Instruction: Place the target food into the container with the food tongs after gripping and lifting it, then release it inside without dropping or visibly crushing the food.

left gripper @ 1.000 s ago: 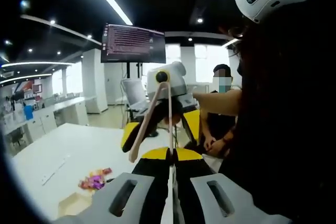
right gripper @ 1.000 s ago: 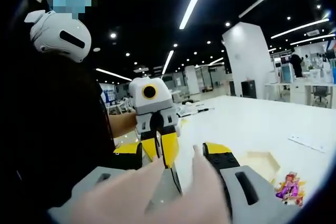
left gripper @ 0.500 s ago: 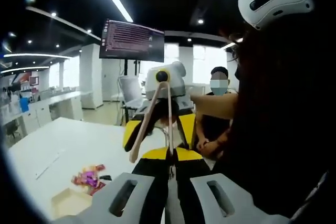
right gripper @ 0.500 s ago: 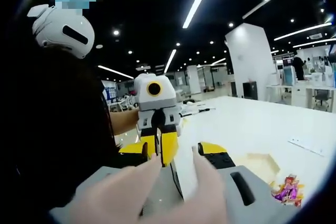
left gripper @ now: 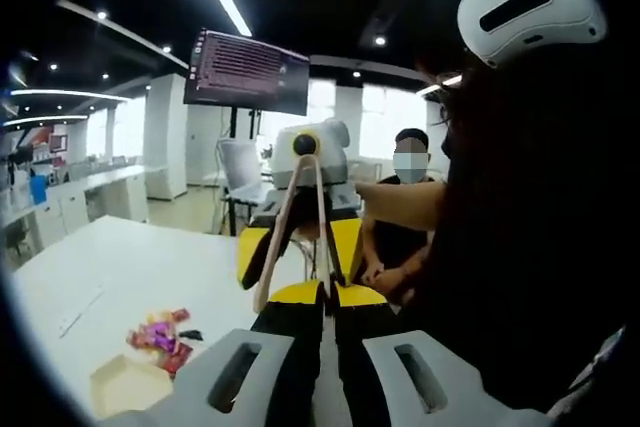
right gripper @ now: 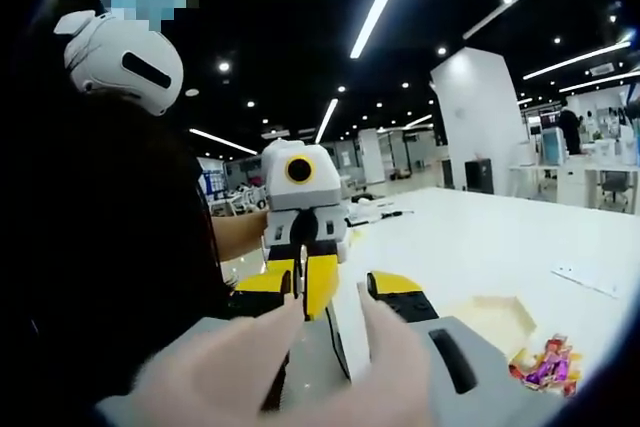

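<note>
In the left gripper view, the left gripper rises from the bottom centre of the frame with its grey and yellow-black jaws drawn together on the base of a pair of pale beige food tongs. The tongs stand up through the middle of the frame, their two arms spreading apart and then meeting near the top. Just behind the tongs, in the middle of the frame, is the right gripper, white-bodied with yellow and black jaws.

At the lower left of this view, a white counter carries a shallow pale beige container. A small heap of brightly wrapped pink and purple food pieces lies on the counter just beside the container's far edge, outside it. A dark monitor hangs in the upper left, and a seated person in dark clothes is right of centre.

In the right gripper view, the right gripper's jaws at the bottom are partly hidden by blurred pale shapes, so I cannot tell how they stand. The left gripper faces the camera left of centre. The container and the food pieces sit at the lower right on the counter.
</note>
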Available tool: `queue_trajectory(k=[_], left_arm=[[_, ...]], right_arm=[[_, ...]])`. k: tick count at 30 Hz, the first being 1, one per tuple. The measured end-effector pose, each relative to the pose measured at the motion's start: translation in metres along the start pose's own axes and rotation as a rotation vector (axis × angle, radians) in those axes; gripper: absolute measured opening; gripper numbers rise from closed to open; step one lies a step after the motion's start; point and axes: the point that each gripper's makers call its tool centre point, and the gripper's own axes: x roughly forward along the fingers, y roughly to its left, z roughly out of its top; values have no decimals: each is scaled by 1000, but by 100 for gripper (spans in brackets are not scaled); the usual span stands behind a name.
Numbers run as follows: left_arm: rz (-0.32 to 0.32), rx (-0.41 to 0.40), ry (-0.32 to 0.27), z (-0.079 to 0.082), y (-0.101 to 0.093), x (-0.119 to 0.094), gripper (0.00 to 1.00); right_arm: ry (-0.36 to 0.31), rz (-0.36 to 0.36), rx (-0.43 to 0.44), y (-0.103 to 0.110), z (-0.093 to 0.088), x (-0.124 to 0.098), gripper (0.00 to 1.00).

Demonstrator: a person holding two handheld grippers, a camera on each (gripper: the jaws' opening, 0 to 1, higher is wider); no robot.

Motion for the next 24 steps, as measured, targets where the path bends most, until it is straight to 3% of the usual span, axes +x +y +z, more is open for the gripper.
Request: queue_trajectory(k=[16, 24], left_arm=[[11, 2, 7, 4, -1, -2, 0], [13, -8, -38, 13, 1, -2, 0]], right_arm=[[-25, 1, 5, 1, 5, -1, 25], [-60, -3, 1, 4, 14, -1, 23]])
